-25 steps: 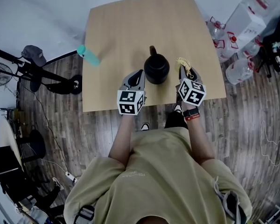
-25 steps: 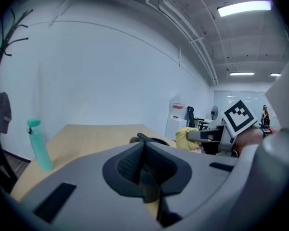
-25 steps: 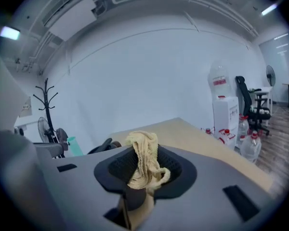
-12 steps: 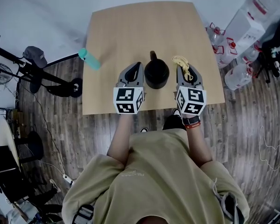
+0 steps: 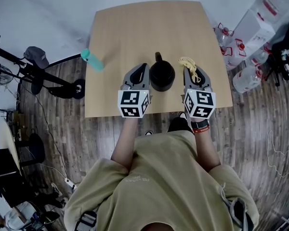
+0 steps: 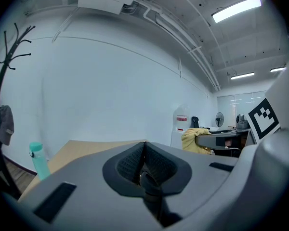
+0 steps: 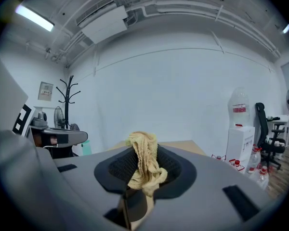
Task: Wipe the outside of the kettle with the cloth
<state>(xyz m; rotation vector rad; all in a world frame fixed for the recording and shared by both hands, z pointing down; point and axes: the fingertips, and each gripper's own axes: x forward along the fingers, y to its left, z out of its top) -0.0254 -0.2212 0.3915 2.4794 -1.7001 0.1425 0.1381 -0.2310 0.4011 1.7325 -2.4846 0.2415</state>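
The pale wooden tabletop (image 5: 135,28) carries the squat black kettle (image 5: 162,77) toward the middle of its near edge, with nothing steadying it. That is the main risk: a firm sideways wipe could slide or tip it. The left tool (image 5: 142,69), just beside the kettle's left flank, has its jaws pressed together on nothing, so it cannot grip the kettle without opening first. The right tool (image 5: 189,72), just beside the right flank, pinches a crumpled yellow cloth (image 5: 189,63) by a thin bunch. Hard dragging could pull it free, or the bare jaws could scrape the kettle.
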